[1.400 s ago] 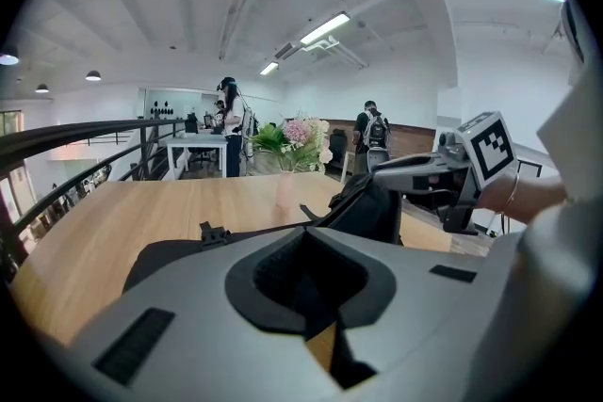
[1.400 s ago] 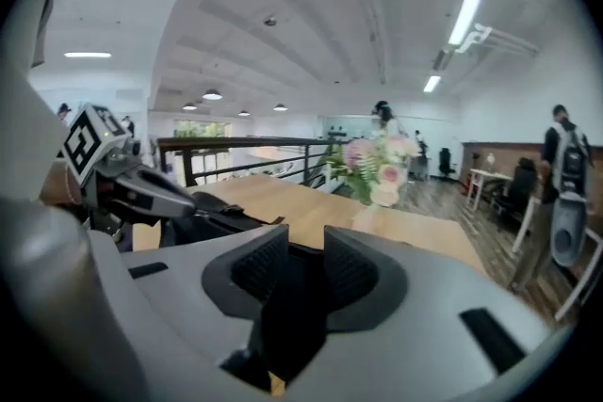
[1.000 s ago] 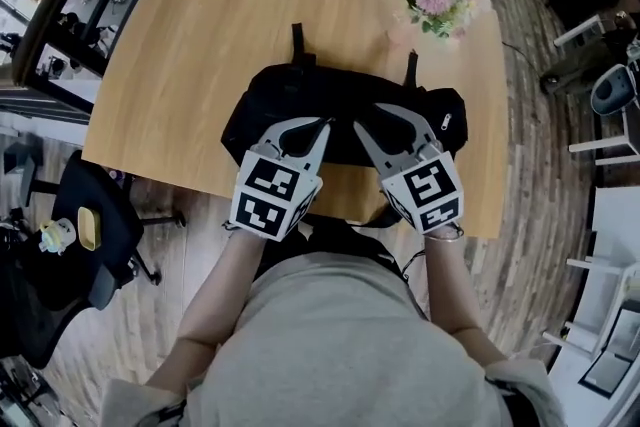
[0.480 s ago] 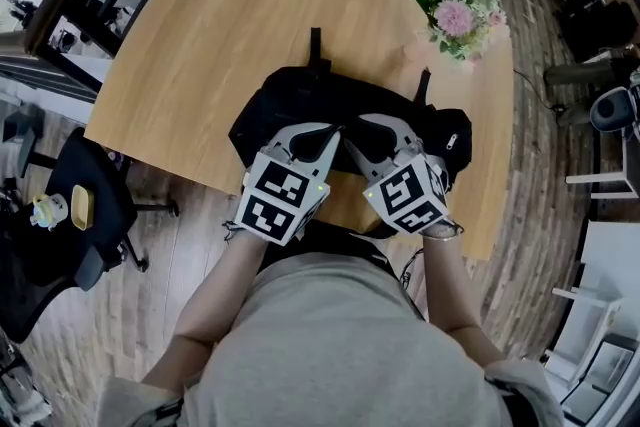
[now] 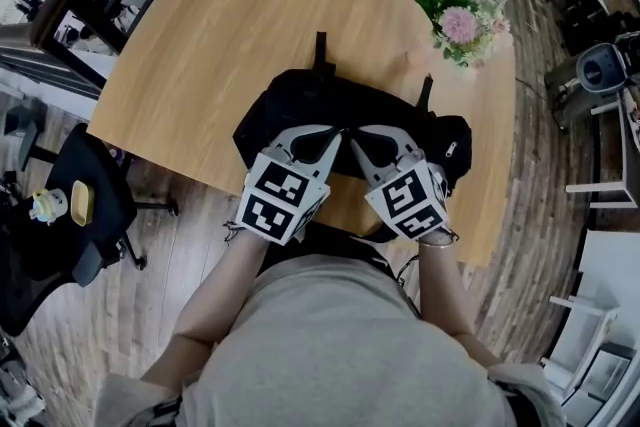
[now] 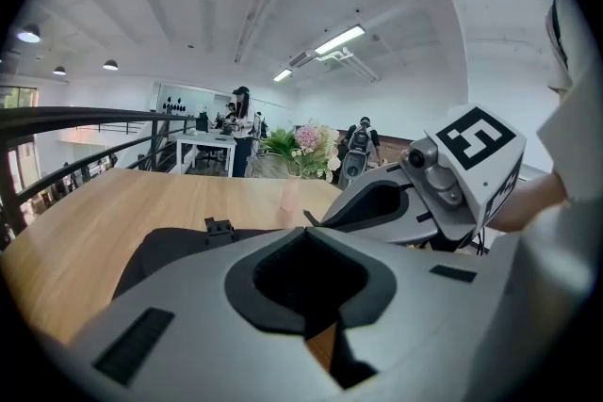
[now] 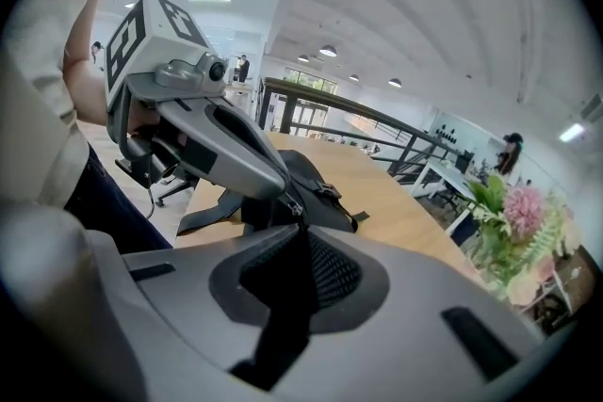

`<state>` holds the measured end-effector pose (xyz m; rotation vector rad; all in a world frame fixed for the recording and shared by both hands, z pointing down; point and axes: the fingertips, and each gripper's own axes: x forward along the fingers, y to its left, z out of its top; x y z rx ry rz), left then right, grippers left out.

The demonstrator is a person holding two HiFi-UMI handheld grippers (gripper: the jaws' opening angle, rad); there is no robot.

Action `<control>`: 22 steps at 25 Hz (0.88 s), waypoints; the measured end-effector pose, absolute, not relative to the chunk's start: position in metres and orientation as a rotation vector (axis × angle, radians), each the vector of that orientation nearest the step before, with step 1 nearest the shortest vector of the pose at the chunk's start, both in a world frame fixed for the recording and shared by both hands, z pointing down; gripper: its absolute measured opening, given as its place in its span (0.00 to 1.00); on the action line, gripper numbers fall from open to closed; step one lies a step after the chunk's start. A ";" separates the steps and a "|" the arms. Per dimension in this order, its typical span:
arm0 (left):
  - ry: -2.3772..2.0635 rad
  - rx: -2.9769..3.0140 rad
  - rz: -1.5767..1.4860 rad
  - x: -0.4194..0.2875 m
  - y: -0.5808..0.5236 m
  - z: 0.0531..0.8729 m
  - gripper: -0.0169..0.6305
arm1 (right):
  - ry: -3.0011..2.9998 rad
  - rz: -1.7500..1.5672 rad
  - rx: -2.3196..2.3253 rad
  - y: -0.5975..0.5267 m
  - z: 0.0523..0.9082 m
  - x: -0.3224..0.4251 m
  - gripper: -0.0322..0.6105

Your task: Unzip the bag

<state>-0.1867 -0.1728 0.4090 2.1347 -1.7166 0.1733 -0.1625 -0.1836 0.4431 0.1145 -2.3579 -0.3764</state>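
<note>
Black bag [image 5: 300,100] lies under both tips — left gripper [image 5: 338,132] fully shut, touching it; right gripper [image 5: 352,130] has just closed, nearly together, on the zip pull [image 7: 293,205].

The right tool [image 7: 301,224] has just been closing its jaws, which now pinch the small metal zipper pull [image 7: 294,208] of the black bag [image 7: 307,168] on the wooden counter [image 7: 405,212]. The left tool [image 7: 285,194] meets the bag there too. Pink flowers [image 7: 518,217] stand far right.

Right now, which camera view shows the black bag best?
The head view: almost the whole black bag shows on the wooden table. The left gripper view shows only one end; the right gripper view, a strapped part.
</note>
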 end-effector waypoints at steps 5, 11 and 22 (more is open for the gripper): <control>-1.696 2.127 0.149 -0.189 -0.170 0.412 0.06 | -2.355 -0.374 0.116 -0.183 0.443 -0.163 0.11; -1.770 2.057 0.161 -0.214 -0.162 0.417 0.06 | -2.373 -0.331 0.165 -0.187 0.440 -0.161 0.10; -1.864 1.916 0.130 -0.270 -0.136 0.427 0.06 | -2.388 -0.291 0.206 -0.193 0.439 -0.162 0.10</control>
